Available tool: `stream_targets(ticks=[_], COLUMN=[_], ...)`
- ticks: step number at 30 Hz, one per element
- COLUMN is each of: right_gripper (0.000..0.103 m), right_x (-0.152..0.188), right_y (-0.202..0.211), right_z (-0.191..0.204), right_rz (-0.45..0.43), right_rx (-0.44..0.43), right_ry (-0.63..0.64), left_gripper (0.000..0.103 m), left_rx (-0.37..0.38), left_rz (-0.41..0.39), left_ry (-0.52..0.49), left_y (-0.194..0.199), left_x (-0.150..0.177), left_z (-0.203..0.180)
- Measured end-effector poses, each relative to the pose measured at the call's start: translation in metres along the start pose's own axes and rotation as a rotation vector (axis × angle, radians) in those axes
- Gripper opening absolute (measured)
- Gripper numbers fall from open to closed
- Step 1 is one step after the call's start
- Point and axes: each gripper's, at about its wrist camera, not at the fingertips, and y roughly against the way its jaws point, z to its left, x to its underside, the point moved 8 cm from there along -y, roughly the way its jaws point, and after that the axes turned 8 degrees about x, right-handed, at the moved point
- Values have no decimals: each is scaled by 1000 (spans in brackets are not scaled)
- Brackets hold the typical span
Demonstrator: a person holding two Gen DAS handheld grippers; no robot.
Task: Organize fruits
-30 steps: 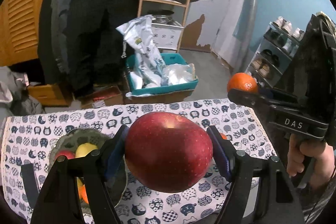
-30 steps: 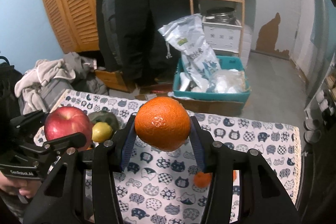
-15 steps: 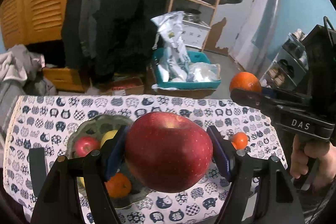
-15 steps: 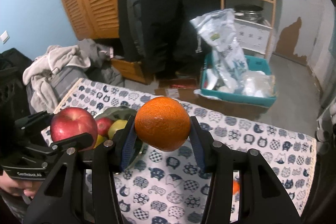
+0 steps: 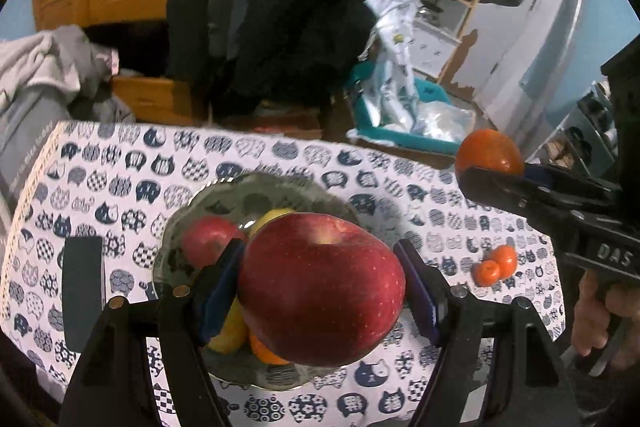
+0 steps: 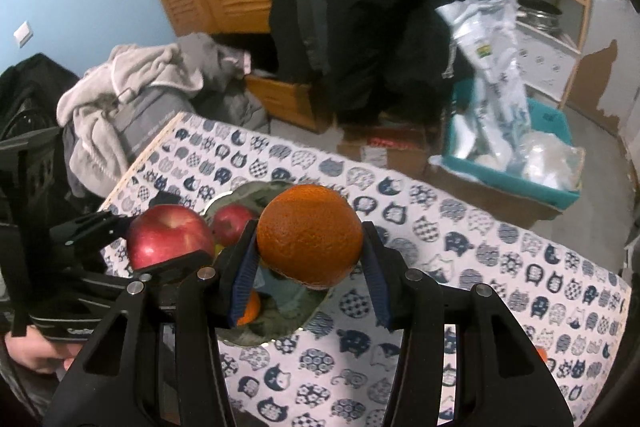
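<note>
Now both held fruits, apple (image 5: 320,291) and orange (image 6: 310,235), hang nearer the bowl (image 5: 224,199)

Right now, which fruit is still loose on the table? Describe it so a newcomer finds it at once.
Start at the cat-print tablecloth and find the glass fruit bowl. Off to its right, near the cloth's edge, lie two small mandarins, touching. They are the only fruit neither in the bowl nor in a gripper, and the smallest.
</note>
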Motion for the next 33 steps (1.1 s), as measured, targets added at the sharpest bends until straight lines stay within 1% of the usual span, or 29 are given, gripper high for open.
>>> stream_targets(ticks=[4, 8, 16, 21, 26, 30, 33], right_gripper=[48, 48, 48, 48, 48, 48, 48], right_x=[5, 12, 38, 51, 58, 63, 68], right_y=[-21, -42, -84, -99, -109, -117, -122], right_z=[14, 21, 26, 28, 30, 30, 30], right_rz=[41, 86, 190, 233, 258, 281, 295], right_rx=[-16, -38, -64, -74, -81, -95, -89], right_ry=[15, 12, 15, 8, 5, 1, 5], left_gripper=[76, 76, 76, 76, 76, 77, 77], left_rx=[2, -22, -50, -57, -65, -42, -34], left_rz=[36, 71, 121, 160, 156, 158, 160], left_ry=[43, 70, 87, 116, 137, 189, 206], left_y=[-15, -30, -52, -66, -66, -66, -66], left_x=[8, 16, 29, 40, 41, 42, 42], left_z=[19, 34, 49, 58, 63, 70, 73])
